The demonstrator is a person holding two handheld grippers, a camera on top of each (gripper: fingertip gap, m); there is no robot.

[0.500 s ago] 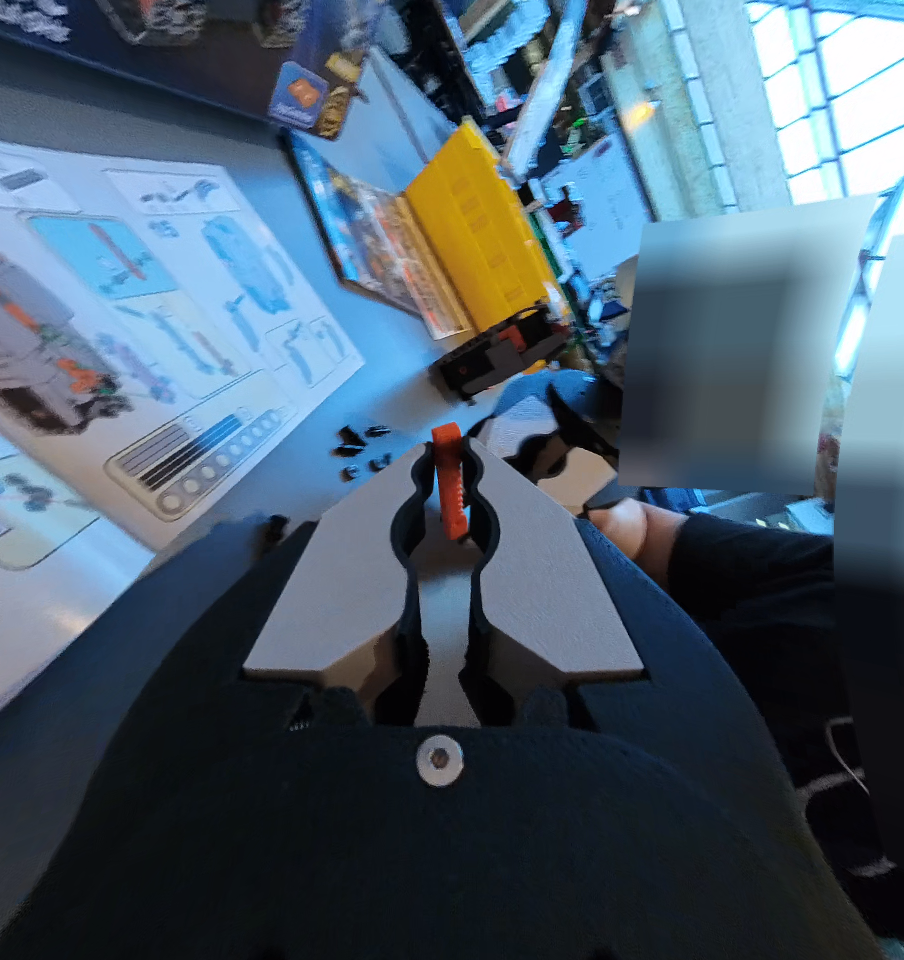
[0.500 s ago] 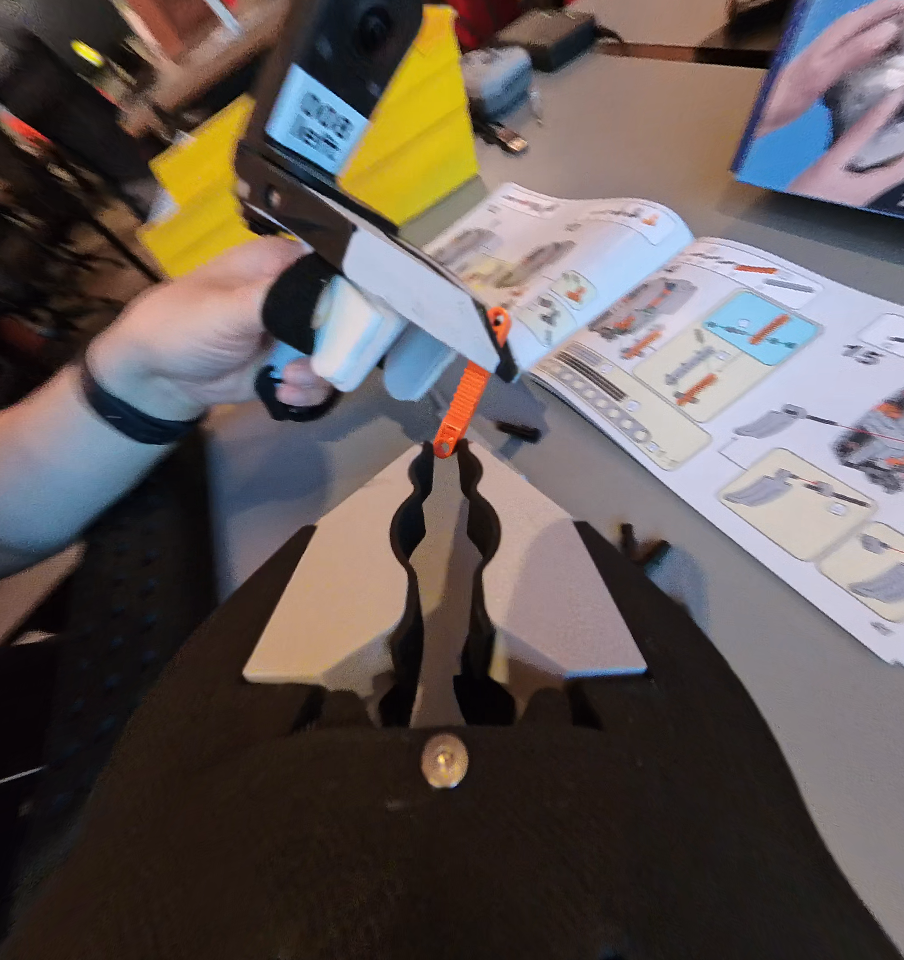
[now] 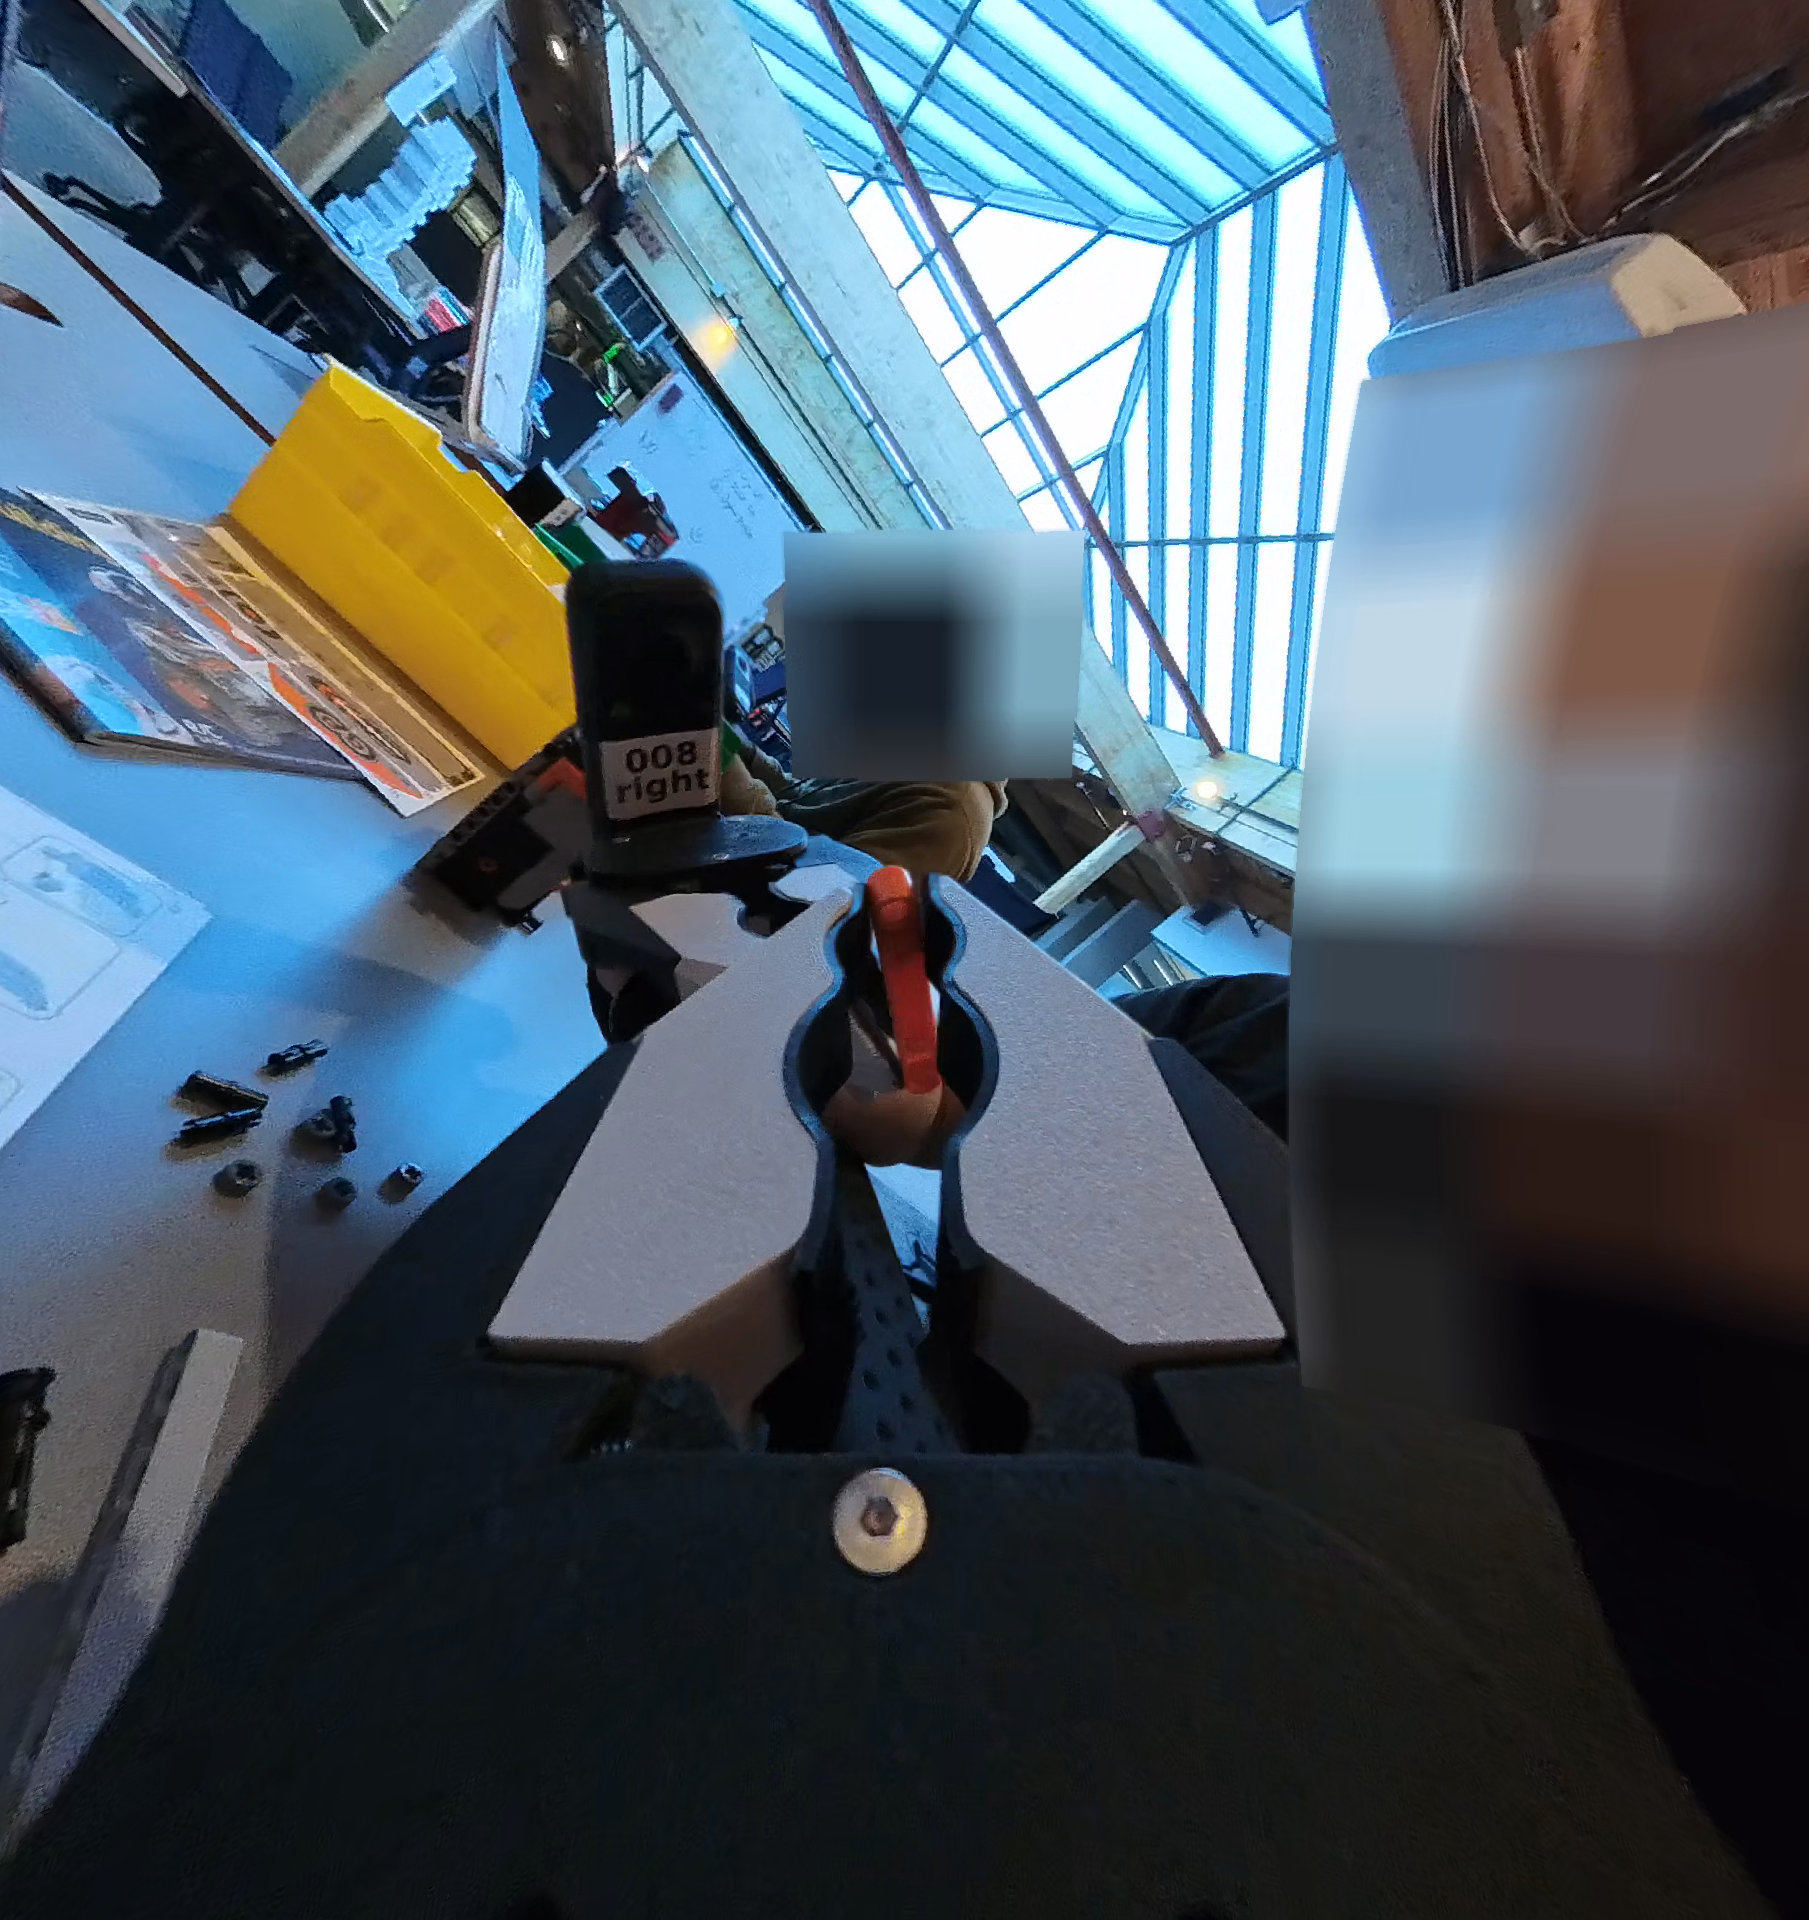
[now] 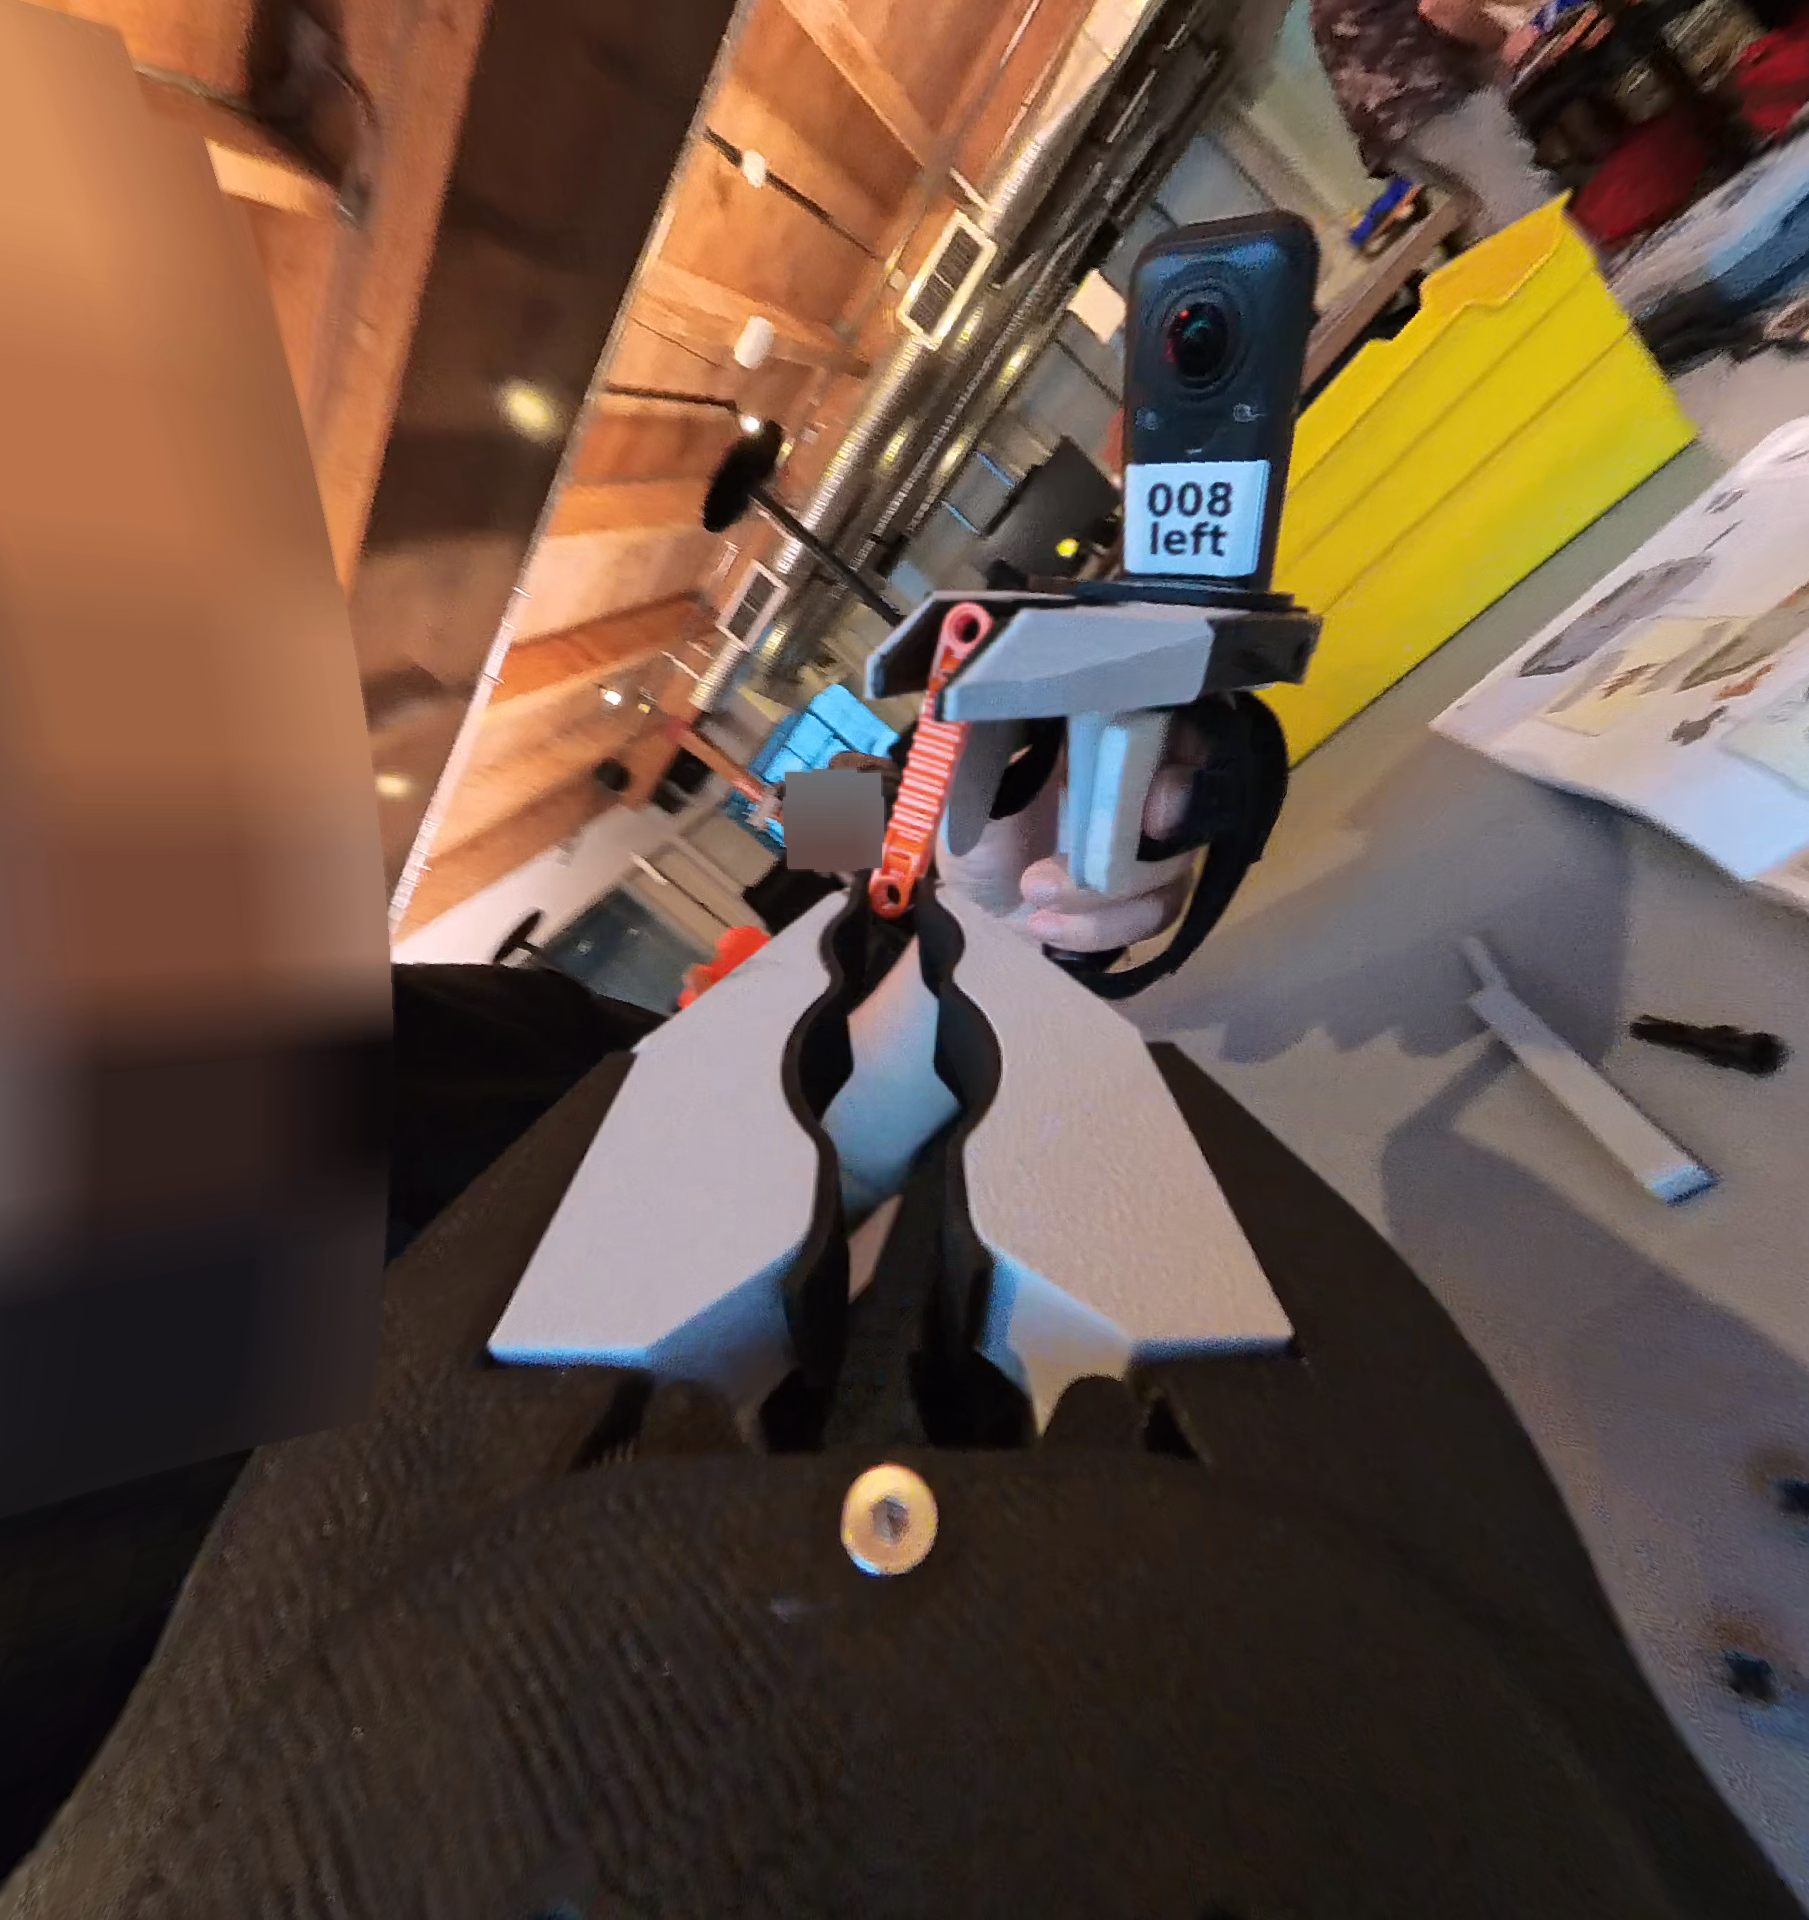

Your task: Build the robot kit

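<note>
Right wrist view: slim ribbed orange strip [image 4: 926, 769] clamped in left tool [image 4: 936, 665].

Orange strip [image 3: 905, 987] partly hidden between left gripper [image 3: 892, 904] fingers; grip by right gripper [image 4: 892, 914] unclear. Booklet [image 4: 1710, 675] cut by edge, blurred.

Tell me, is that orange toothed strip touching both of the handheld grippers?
Touching both. The right wrist view shows the left gripper pinching the orange strip near its top, while the strip's lower end sits between the right gripper's fingertips.
</note>
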